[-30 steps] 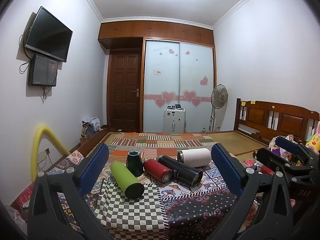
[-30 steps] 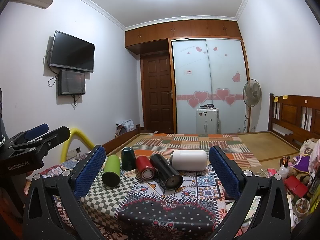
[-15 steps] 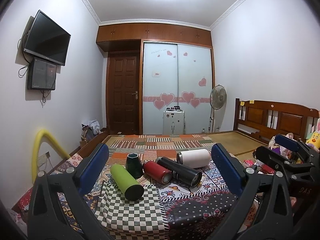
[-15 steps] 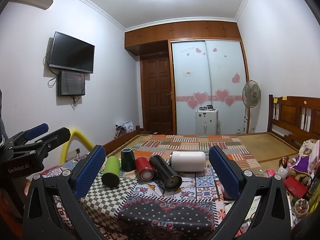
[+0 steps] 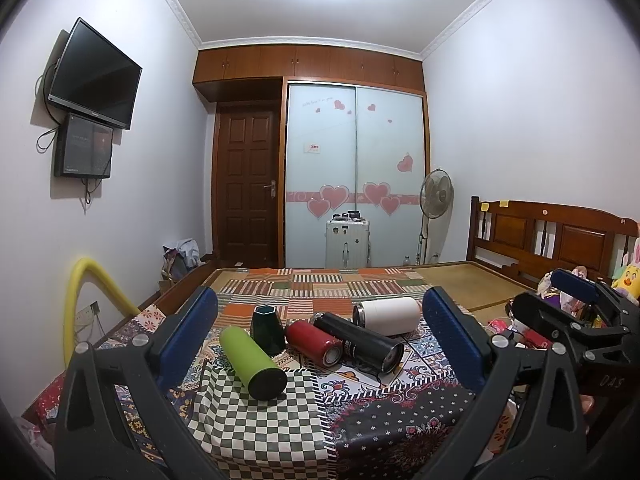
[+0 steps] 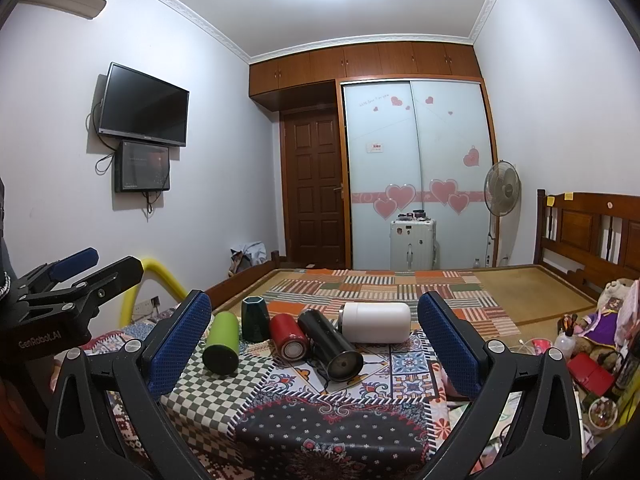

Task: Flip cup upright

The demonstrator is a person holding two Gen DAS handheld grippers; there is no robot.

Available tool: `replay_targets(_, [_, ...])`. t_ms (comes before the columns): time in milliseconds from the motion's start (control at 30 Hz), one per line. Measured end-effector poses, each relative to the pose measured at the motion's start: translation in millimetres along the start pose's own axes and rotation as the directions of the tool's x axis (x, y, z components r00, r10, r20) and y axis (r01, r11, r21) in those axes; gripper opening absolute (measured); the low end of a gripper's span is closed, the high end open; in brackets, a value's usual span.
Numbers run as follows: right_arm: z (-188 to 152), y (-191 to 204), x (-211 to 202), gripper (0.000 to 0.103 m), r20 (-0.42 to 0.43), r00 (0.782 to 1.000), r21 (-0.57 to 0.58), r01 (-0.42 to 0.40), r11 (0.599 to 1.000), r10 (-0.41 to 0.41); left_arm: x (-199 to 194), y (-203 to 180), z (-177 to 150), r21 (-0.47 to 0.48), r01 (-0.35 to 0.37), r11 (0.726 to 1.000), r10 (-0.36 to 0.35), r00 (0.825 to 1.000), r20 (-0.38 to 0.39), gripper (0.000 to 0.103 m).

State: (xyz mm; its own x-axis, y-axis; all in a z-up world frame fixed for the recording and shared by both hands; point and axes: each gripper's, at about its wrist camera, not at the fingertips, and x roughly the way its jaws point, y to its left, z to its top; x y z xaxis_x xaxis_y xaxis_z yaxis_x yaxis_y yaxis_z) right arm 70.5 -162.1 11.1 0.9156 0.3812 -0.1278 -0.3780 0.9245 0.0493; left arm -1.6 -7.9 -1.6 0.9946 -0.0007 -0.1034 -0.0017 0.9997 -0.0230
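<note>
Four cups lie on their sides on a patterned tablecloth (image 5: 260,428): a green one (image 5: 250,362) (image 6: 221,342), a red one (image 5: 314,339) (image 6: 288,335), a black one (image 5: 358,341) (image 6: 330,343) and a white one (image 5: 386,315) (image 6: 376,322). A dark green faceted cup (image 5: 267,328) (image 6: 255,319) stands mouth-down behind them. My left gripper (image 5: 320,338) is open and empty, well short of the cups. My right gripper (image 6: 314,338) is open and empty too, also short of them. Each gripper shows at the edge of the other's view.
The table's near edge (image 6: 320,440) is close below the grippers. A bed with a striped quilt (image 5: 320,284) lies behind. Toys and clutter (image 6: 592,344) sit at the right. A yellow tube (image 5: 86,292) stands at the left wall.
Both views have drifted slightly; the left wrist view tilted up a little. The cups have not moved and both grippers stay open.
</note>
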Motion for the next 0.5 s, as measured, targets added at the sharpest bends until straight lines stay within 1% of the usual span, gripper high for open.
replay_targets(500, [1.1, -3.2, 0.2, 0.103, -0.003, 1.000, 0.002, 0.002, 1.000, -0.002, 1.0, 1.1, -0.6, -0.001, -0.002, 1.000, 0.002, 1.000, -0.002, 0.103])
